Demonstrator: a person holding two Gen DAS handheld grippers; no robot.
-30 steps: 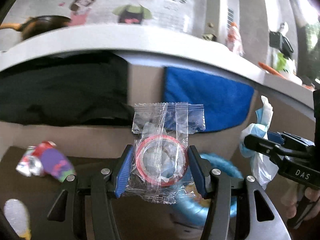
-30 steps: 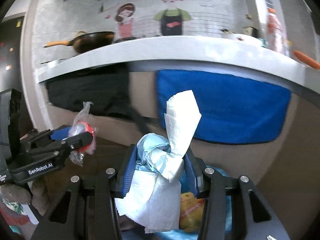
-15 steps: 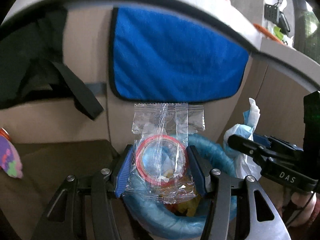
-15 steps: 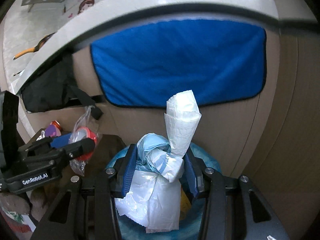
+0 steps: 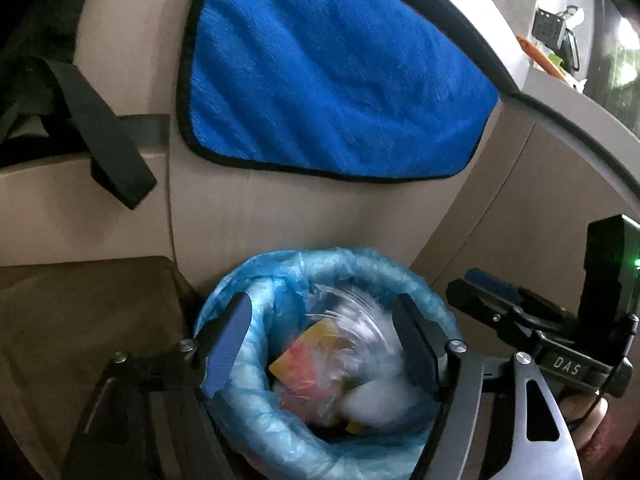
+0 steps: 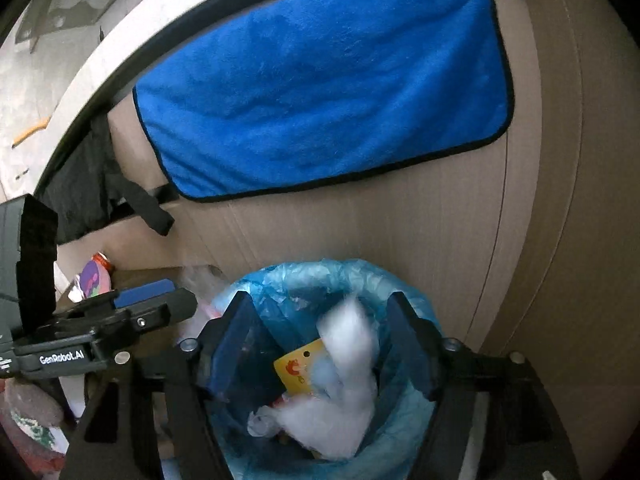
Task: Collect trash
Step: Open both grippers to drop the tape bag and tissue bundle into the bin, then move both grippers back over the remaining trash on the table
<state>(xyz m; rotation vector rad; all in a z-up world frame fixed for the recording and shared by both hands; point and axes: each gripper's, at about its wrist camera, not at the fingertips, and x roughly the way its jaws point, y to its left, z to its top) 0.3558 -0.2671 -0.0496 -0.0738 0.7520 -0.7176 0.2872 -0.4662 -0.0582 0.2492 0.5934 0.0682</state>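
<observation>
Both grippers hang over the bin (image 5: 420, 292), its blue liner folded over the rim. The left gripper (image 5: 324, 340) is spreading its jaws with nothing pinched between them — a clear wrapper (image 5: 352, 320) blurs just below, inside the bin. The right gripper (image 6: 326, 340) is opening too; its white tissue wad (image 6: 344, 364) drops free between the pads onto a yellow packet (image 6: 298, 366). The risk I see: the light tissue could snag a pad or drape over the liner's edge and spill out. A crushed can (image 6: 94, 278) lies on the floor left of the bin, yet to be collected.
</observation>
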